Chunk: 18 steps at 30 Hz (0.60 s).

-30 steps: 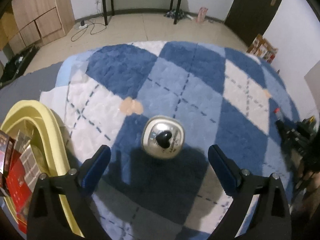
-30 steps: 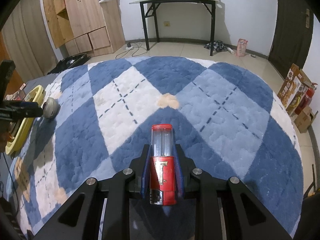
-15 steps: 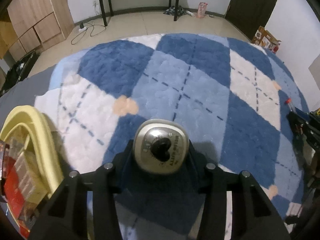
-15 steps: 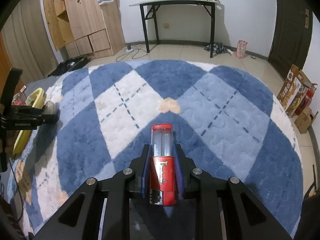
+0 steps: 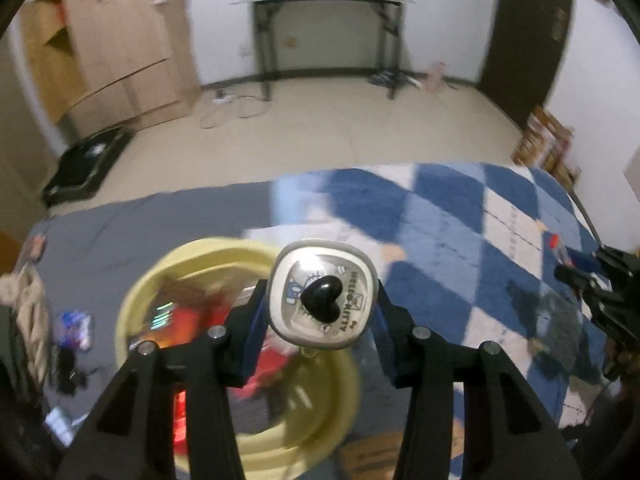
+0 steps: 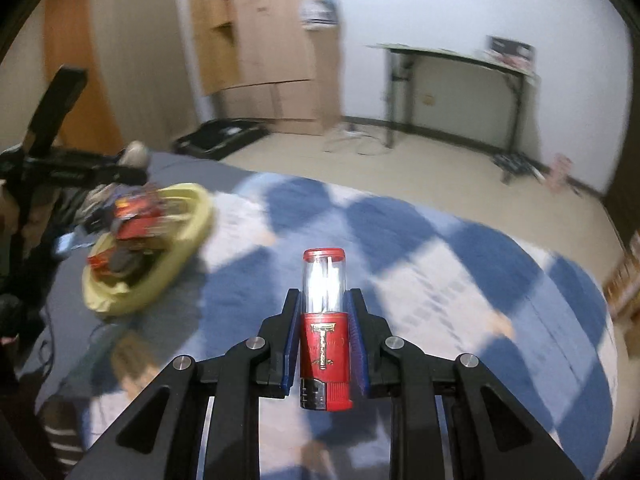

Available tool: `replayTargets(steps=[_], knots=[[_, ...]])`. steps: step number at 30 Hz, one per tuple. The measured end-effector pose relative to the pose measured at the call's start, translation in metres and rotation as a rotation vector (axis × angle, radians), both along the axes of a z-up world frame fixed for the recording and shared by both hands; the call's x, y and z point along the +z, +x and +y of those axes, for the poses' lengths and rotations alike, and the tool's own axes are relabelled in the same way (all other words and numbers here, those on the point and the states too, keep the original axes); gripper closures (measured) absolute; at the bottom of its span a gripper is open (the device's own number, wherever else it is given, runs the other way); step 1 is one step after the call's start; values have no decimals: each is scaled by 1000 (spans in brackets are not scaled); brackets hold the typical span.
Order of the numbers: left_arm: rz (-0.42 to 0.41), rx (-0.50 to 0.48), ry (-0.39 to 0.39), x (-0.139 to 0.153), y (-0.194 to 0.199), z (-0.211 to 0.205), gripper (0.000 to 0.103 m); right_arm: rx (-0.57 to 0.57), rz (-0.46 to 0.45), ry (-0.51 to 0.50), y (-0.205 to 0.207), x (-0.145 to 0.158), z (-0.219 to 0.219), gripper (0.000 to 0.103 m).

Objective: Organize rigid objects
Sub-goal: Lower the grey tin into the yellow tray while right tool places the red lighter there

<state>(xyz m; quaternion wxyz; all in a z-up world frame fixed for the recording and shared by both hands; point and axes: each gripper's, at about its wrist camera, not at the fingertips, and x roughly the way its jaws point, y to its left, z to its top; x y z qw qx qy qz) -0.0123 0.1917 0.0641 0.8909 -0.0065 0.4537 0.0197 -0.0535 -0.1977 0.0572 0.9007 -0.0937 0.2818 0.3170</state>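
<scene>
- Left tongs (image 5: 322, 312) grip a silver square tin (image 5: 322, 294), held above the yellow basin (image 5: 138, 312).
- Right tongs (image 6: 325, 334) clamp a red-capped clear tube (image 6: 325, 320), held above the blue checked rug (image 6: 460, 264).

A checked rug (image 6: 460, 264) lies on a bed sheet (image 5: 132, 232) in the near part of the room. An oval basin (image 6: 192, 220) sits on the sheet just off the rug's left edge, with boxes and packets (image 6: 136, 220) piled in it. Beyond the rug is bare floor, then a wardrobe (image 6: 272, 48) against the far wall, a desk (image 5: 324, 36) to its right, and a door (image 5: 524, 32) further right. Cartons (image 5: 546, 144) stand by the rug's right side.
</scene>
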Motion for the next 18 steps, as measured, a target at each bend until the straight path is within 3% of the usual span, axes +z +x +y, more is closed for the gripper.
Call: replayTargets(steps=[8, 18], knots=[[-7, 127, -34, -4, -62, 88, 54, 150, 1, 21, -12, 29, 77, 81], [17, 175, -84, -38, -98, 141, 54, 269, 74, -9, 3, 13, 183, 81]])
